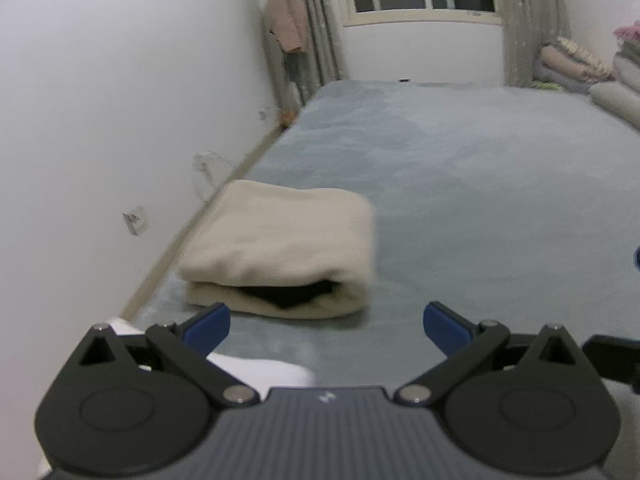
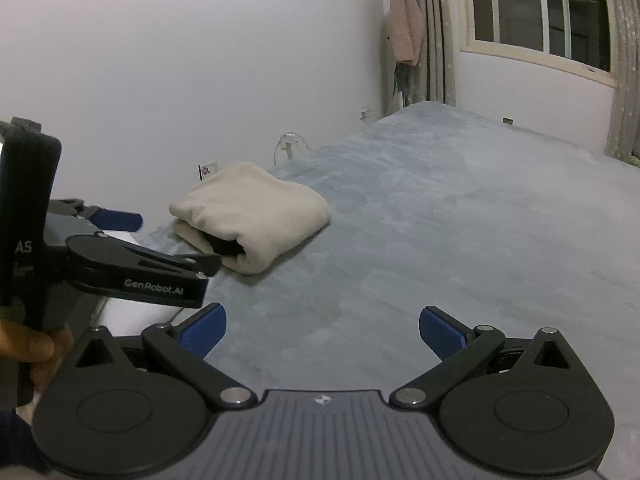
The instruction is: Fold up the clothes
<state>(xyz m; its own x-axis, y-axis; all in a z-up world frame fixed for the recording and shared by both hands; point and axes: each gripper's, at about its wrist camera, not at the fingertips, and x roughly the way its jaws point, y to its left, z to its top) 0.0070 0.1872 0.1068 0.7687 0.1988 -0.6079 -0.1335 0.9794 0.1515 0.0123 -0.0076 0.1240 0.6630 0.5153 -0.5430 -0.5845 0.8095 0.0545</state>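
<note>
Left wrist view: my left gripper (image 1: 326, 322) and right gripper (image 2: 322, 326) spread wide, empty, above a grey-blue bed (image 1: 460, 184); folded cream garment (image 1: 280, 248) beside white wall (image 1: 120, 100).

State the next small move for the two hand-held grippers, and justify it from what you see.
Probably draw both back and reach for another garment. The beige garment already lies folded on the grey-blue bedspread, and the left hand-held gripper and right hand-held gripper are open, holding nothing.
</note>
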